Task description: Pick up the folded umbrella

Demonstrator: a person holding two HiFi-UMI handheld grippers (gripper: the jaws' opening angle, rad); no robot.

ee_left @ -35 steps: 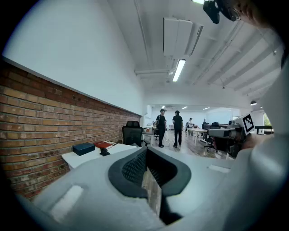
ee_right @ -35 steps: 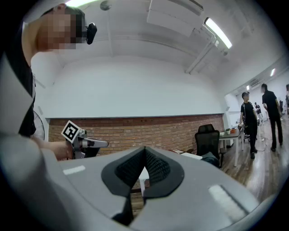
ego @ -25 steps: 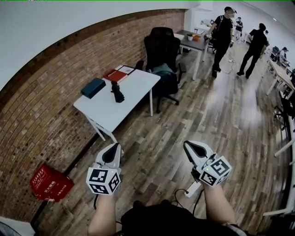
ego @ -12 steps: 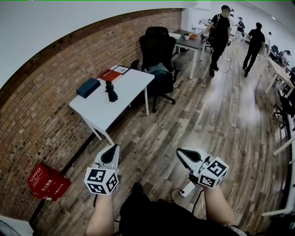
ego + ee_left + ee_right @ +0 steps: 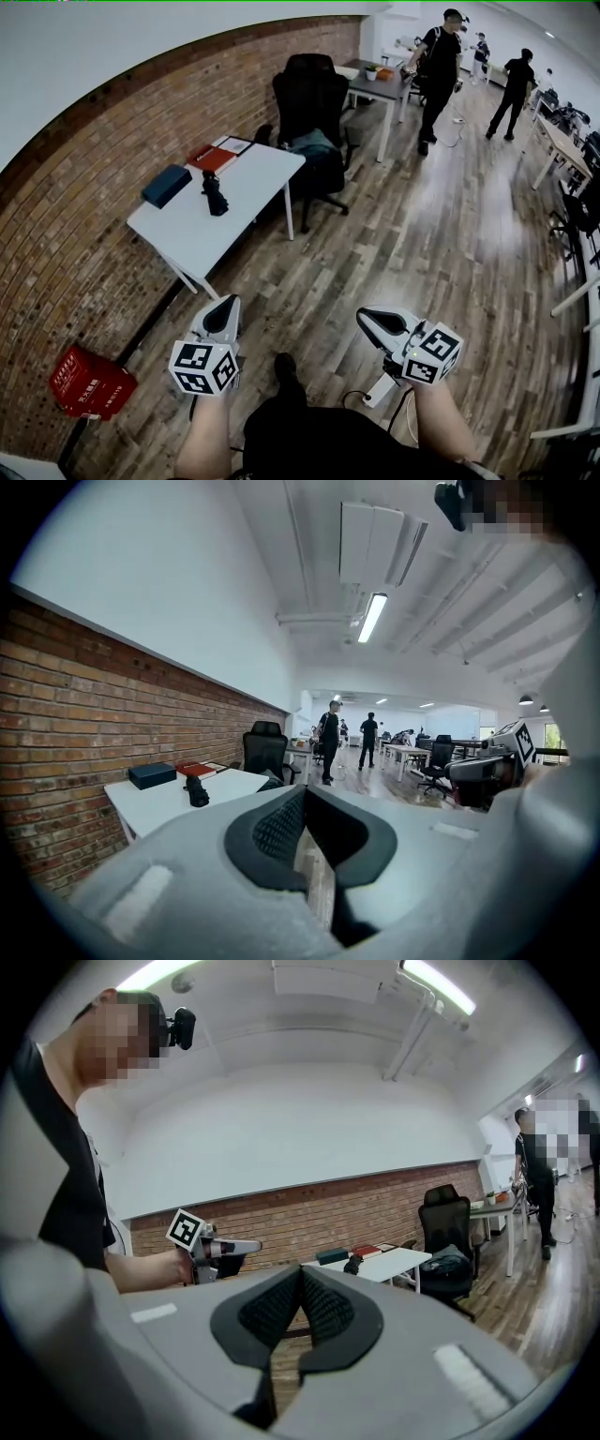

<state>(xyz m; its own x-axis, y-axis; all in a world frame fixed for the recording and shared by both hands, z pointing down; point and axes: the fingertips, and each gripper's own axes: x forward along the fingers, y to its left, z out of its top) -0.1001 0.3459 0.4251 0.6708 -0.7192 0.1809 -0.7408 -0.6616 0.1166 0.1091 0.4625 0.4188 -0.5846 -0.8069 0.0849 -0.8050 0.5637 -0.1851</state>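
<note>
The folded black umbrella [image 5: 215, 195] lies on a white table [image 5: 234, 220] by the brick wall, well ahead of both grippers. It also shows small in the left gripper view [image 5: 197, 791] and the right gripper view [image 5: 353, 1265]. My left gripper [image 5: 228, 307] is held over the wooden floor, jaws shut and empty, pointing toward the table [image 5: 164, 799]. My right gripper [image 5: 367, 320] hangs to its right, jaws closed together with nothing between them. Both are far from the umbrella.
A dark blue box [image 5: 167, 185] and a red book [image 5: 212, 157] share the table. A black office chair [image 5: 314, 98] stands behind it, a grey desk [image 5: 375, 82] beyond. A red basket [image 5: 89, 384] sits by the wall. People [image 5: 436, 56] walk at the back. A power strip [image 5: 380, 389] lies near my feet.
The table and umbrella have slid left and slightly down in the head view as I step closer. Both grippers sit a little lower. The people at the back have walked on.
</note>
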